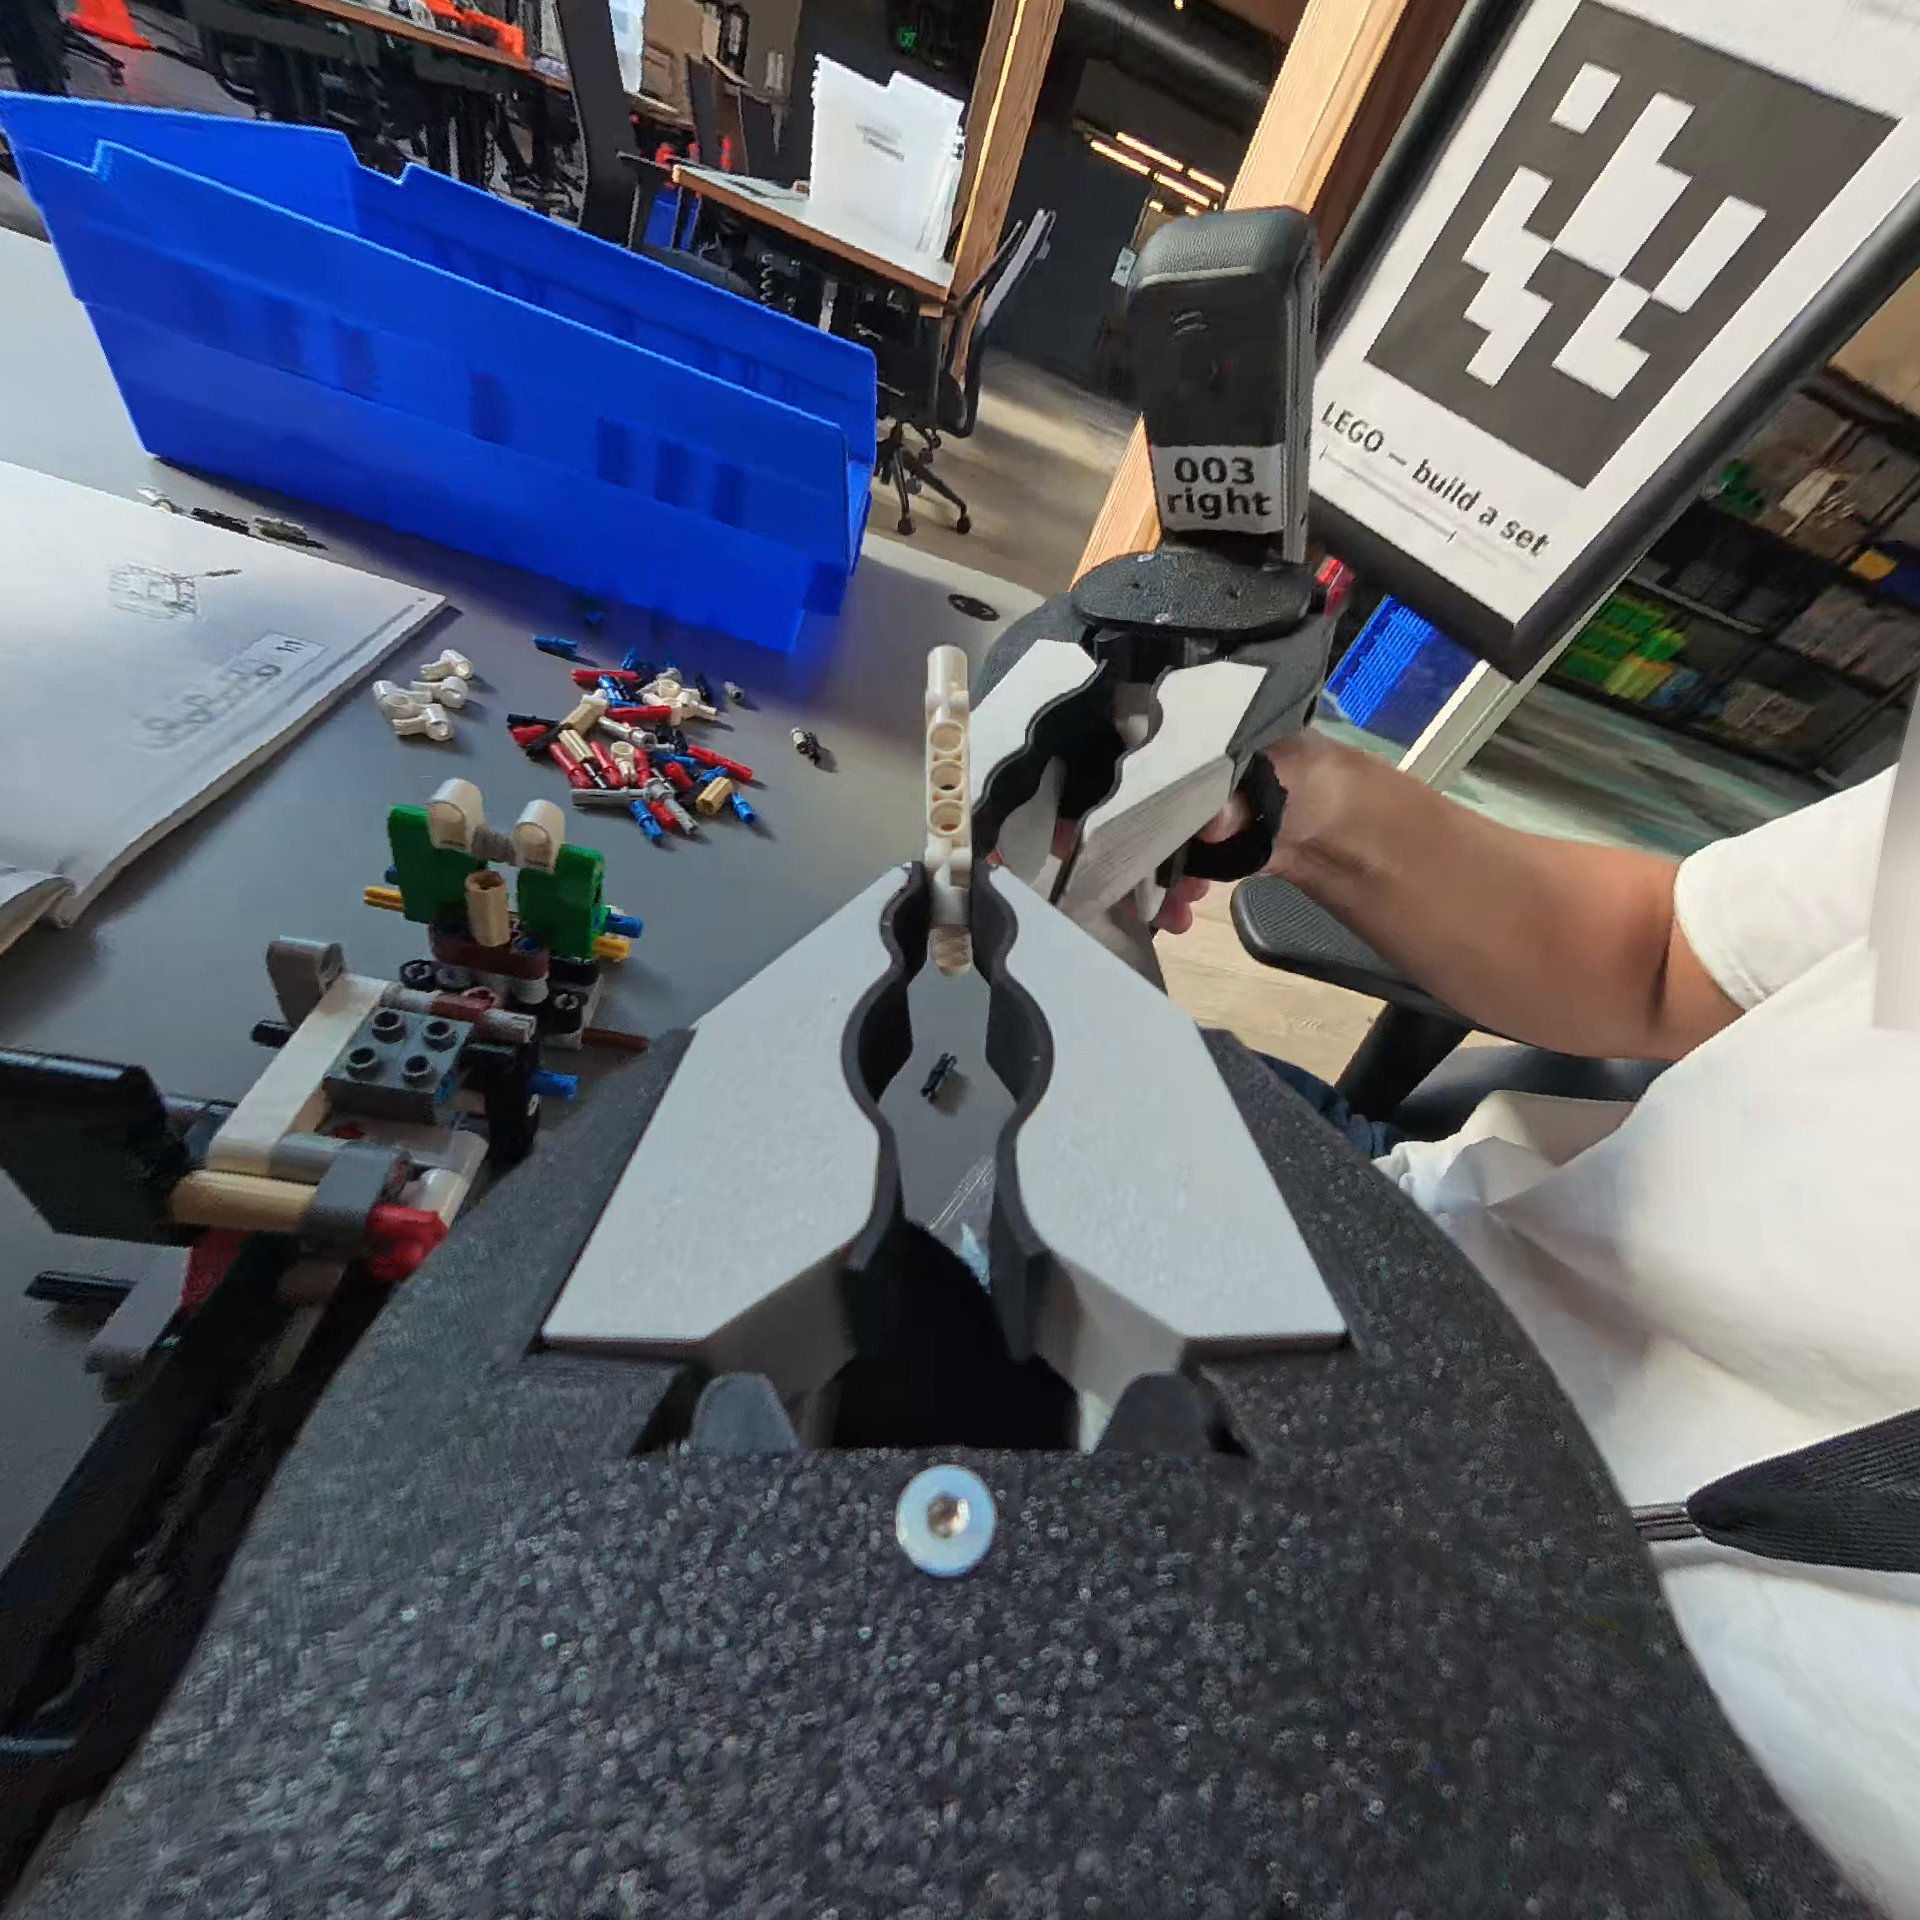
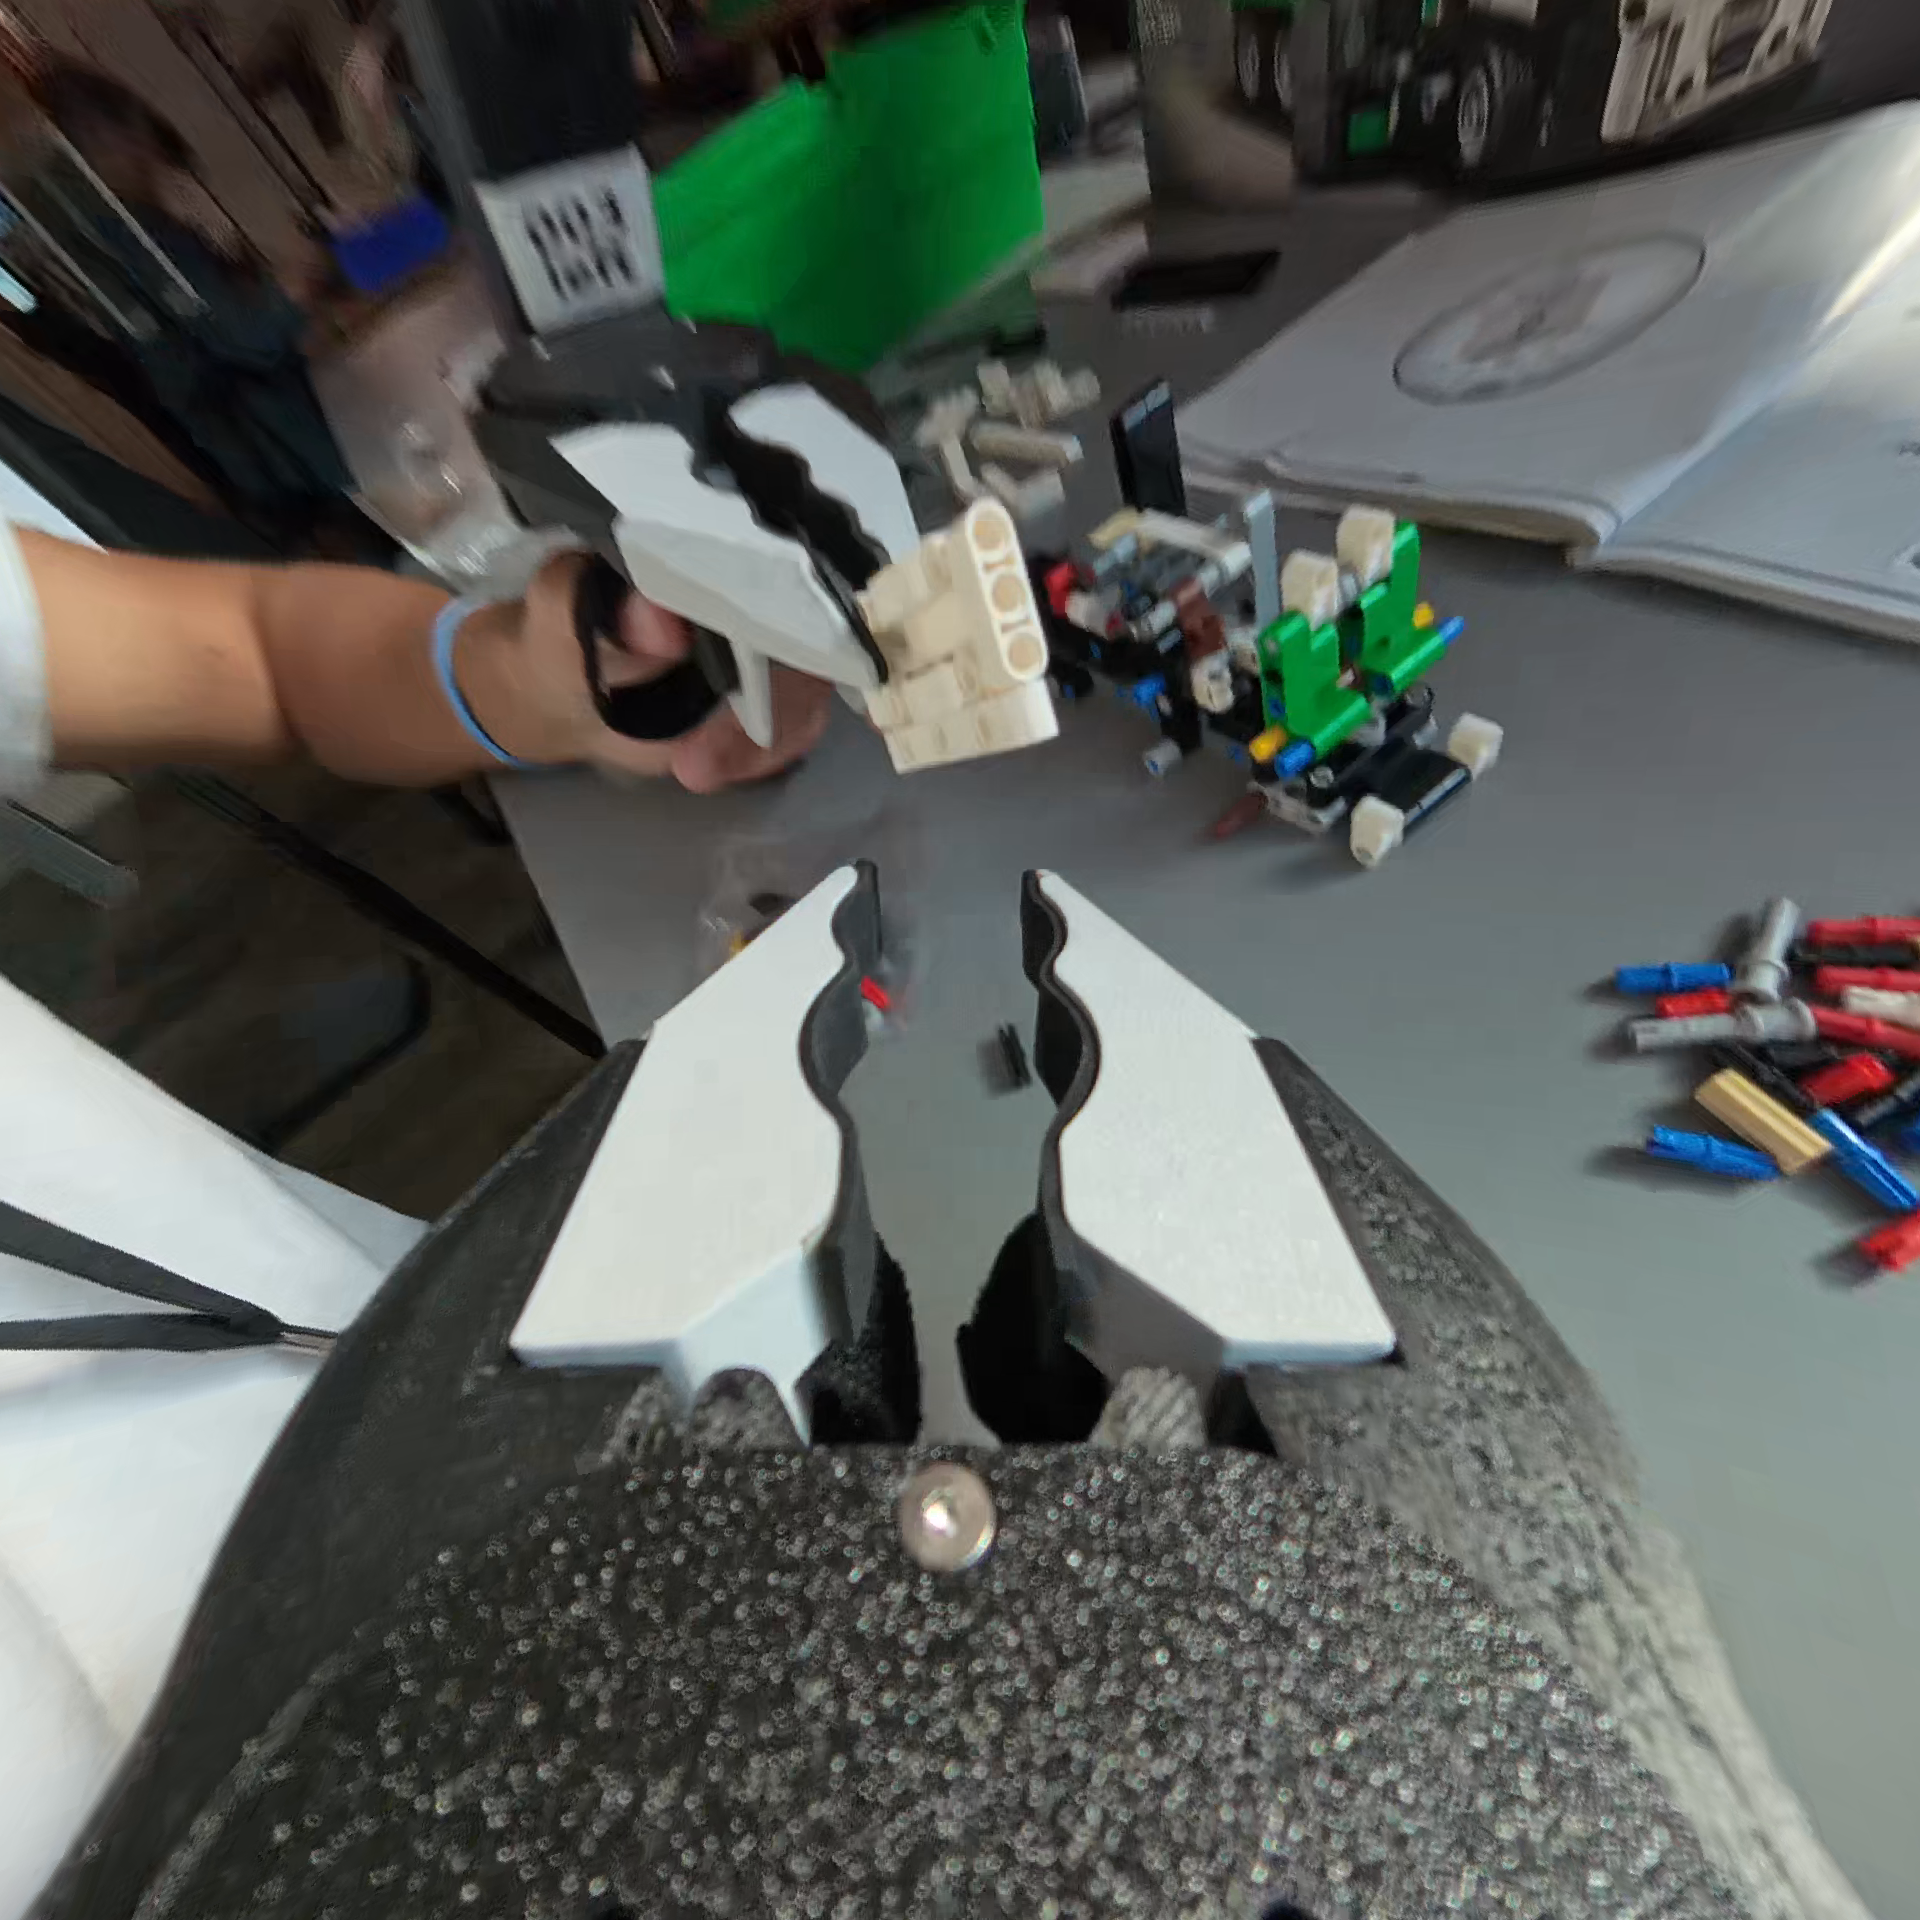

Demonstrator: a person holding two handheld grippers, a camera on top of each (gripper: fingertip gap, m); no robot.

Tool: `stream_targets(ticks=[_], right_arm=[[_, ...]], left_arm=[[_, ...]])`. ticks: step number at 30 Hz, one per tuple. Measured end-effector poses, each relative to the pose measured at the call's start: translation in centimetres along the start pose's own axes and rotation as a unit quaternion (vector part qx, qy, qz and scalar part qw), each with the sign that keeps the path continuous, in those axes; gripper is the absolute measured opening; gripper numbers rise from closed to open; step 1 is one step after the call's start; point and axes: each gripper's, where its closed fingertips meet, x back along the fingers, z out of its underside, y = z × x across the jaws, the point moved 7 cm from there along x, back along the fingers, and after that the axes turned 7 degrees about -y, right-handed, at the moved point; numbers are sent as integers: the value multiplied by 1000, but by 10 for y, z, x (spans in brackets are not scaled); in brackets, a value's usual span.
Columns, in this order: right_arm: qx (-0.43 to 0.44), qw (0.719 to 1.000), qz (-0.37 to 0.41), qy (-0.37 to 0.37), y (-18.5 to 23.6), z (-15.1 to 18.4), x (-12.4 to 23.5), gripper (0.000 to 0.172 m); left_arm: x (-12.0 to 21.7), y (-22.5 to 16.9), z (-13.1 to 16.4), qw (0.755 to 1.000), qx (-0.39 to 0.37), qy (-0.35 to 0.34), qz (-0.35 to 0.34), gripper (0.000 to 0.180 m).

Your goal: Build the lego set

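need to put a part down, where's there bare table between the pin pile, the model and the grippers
Freest: the grey table ahead of the open right gripper, bordered by the half-built model beyond and the pin pile to the right; only a small black pin lies there. A narrower strip runs between model and pile. It is crowded around the model and near the blue bin.
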Motion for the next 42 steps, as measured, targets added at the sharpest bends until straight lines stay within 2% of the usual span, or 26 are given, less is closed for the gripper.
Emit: stream_targets(ticks=[1, 2, 4, 6, 7, 9, 12, 16, 19, 21, 24, 28, 30, 33, 37, 42], right_arm=[[-26, 997, -39, -55, 3, -10, 4, 29], [-52, 991, -71, -97, 5, -17, 7, 29], [-76, 984, -93, -131, 5, -22, 8, 26], [-64, 988, -71, -119, 1, -18, 3, 22], [-58, 989, -68, -119, 0, -18, 2, 15], [-56, 986, -81, -133, 1, -23, 4, 12], [-57, 986, -114, -105, 4, -31, 5, 6], [-32, 989, -140, -17, 5, -42, 1, 6], [-12, 984, -162, 73, 6, -46, -3, 6], [13, 972, -174, 154, 9, -45, -7, 6], [71, 952, -164, 250, 16, -45, -18, 6], [127, 929, -146, 316, 20, -49, -29, 6], [144, 937, -121, 293, 15, -55, -32, 6], [115, 971, -108, 178, 8, -67, -29, 12], [59, 994, -78, 53, -8, -60, -5, 16], [66, 994, -10, 83, 1, -9, 15, 18]], left_arm=[[1, 1, -2, 1000, 17, -15, 5, 5], [2, 1, -4, 999, 32, -28, 14, 5], [3, 0, -5, 997, 60, -39, 32, 5], [2, -3, -5, 995, 77, -45, 51, 5], [1, -5, -5, 994, 81, -43, 60, 5], [-1, -7, -3, 994, 81, -38, 67, 5], [-2, -8, -1, 990, 101, -22, 99, 5], [-4, -10, 2, 991, 70, 16, 112, 5], [-5, -13, 3, 992, 40, 40, 111, 21], [-5, -15, 2, 992, 24, 45, 111, 25], [-7, -18, 6, 991, 2, 74, 110, 16], [-10, -19, 15, 991, -26, 99, 91, 7], [-8, -10, 11, 994, -3, 83, 65, 6], [0, 1, -3, 996, 59, 22, 57, 5], [10, 12, -14, 993, 104, -41, 45, 6], [12, 20, -11, 991, 126, -36, 19, 6]])
